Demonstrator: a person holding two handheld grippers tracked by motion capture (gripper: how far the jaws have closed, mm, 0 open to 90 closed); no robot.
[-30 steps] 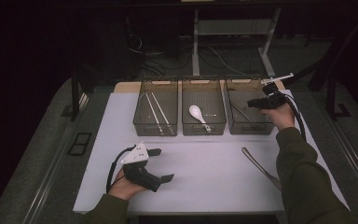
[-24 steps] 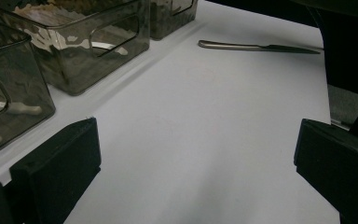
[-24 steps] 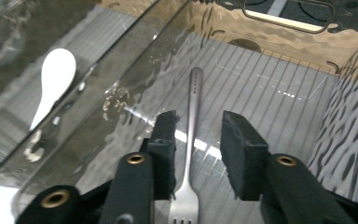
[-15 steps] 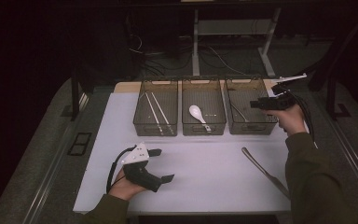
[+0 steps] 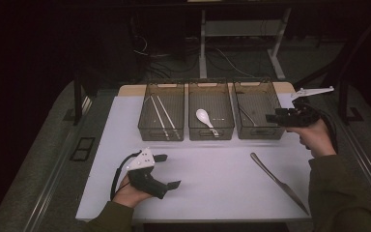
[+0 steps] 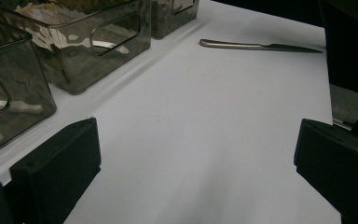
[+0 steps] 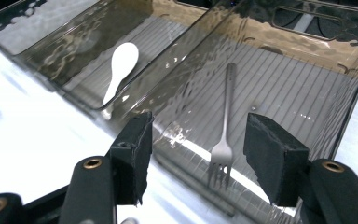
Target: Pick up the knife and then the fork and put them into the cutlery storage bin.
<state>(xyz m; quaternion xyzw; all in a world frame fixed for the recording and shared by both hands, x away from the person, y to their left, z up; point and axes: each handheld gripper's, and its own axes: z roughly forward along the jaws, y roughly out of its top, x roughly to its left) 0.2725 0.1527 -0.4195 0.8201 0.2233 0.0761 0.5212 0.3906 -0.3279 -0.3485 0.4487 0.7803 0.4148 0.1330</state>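
Observation:
Three smoky clear bins stand in a row at the back of the white mat. The left bin [image 5: 160, 113] holds chopsticks, the middle bin [image 5: 211, 116] a white spoon [image 5: 204, 117] [image 7: 121, 65], and the right bin [image 5: 256, 116] a metal fork [image 7: 226, 126]. My right gripper [image 5: 270, 117] [image 7: 200, 158] hovers at the right bin's right edge and points left. Its jaws have just been opening and nothing is between them; the fork lies below on the bin floor. My left gripper [image 5: 168, 170] [image 6: 193, 172] rests open on the mat near the front left. A table knife [image 5: 278, 181] [image 6: 261, 45] lies at the front right.
The white mat [image 5: 212, 159] covers the table, with bare room between my left gripper and the knife. Beyond the table's back edge are a dark floor, cables and desk legs [image 5: 204, 43]. A person's right sleeve [image 5: 335, 193] lies over the mat's front right corner.
My right hand has drawn back to the right and a little up, from over the right bin to its right edge, and its jaws stand wider. The left hand has stayed put.

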